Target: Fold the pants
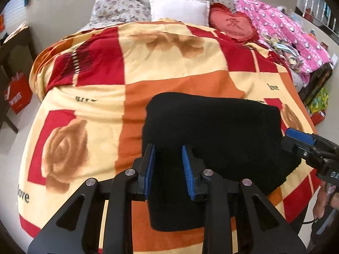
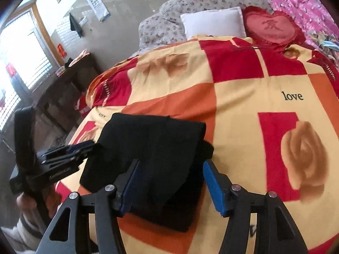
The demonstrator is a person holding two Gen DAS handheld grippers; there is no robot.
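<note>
- Left tool (image 1: 168, 170): its blue pads (image 1: 148, 169) stand a little apart, both over the near edge of the black pants (image 1: 211, 127); whether they nip the cloth cannot be told from the dark gap between them.
- Right tool (image 2: 173, 187): its blue pads (image 2: 214, 184) are spread wide, with a fold of the pants (image 2: 152, 148) between them, and the pads do not press on it.
- The pants lie folded in a compact block on the bed's blanket (image 1: 180, 84), straight ahead of both tools, and the near edge reaches under the fingertips.
- In the left view the right tool (image 1: 300, 136) comes in at the right edge of the pants; in the right view the left tool (image 2: 80, 146) sits at their left edge.
- Ahead of the pants' far edge the blanket (image 2: 243, 89) lies flat and bare, wide room on both sides.
- Farther on, a white pillow (image 1: 179, 8) and a red heart cushion (image 1: 233, 24) sit at the head of the bed.
- Right of those, a pink quilt (image 1: 286, 31) is heaped along the bed's edge.
- Left of the bed, dark furniture (image 2: 63, 89) stands under a window.
</note>
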